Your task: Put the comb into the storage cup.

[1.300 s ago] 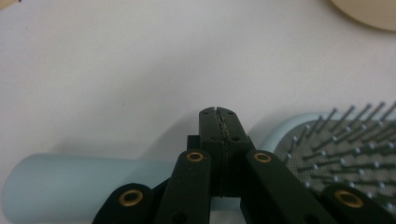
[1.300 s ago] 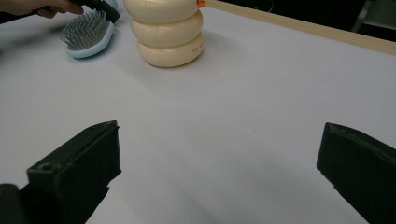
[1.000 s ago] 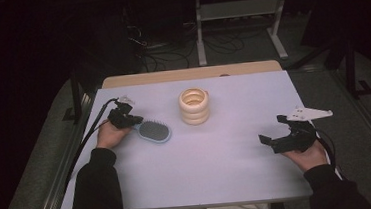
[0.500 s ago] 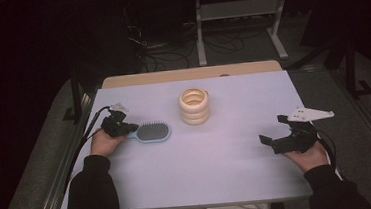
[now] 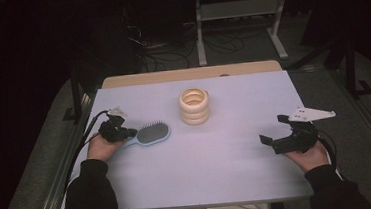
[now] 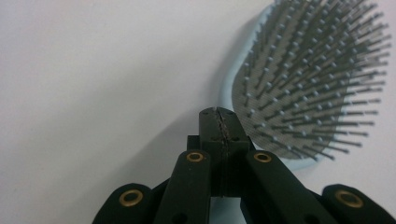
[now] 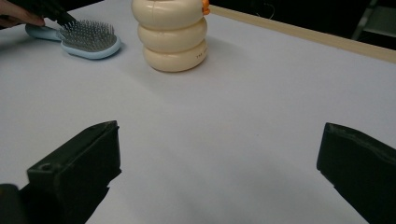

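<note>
Jaws clenched at left beside the hairbrush neck, spread wide and empty at right.

Left gripper (image 6: 218, 116) pressed shut over the pale-blue hairbrush (image 5: 151, 133) handle on the tabletop (image 5: 229, 181); whether gripping it, cannot tell. Right gripper (image 5: 276, 132) idle, well apart from the stacked-ring cup (image 5: 194, 106). Likely a pickup step; next: confirm grasp, lift level.

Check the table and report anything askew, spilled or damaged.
Nothing stands out. The hairbrush lies flat, bristles up, by the left gripper, whose jaws are shut. The cream ringed container stands upright. The right gripper rests open, apart from both. No spill shows.
</note>
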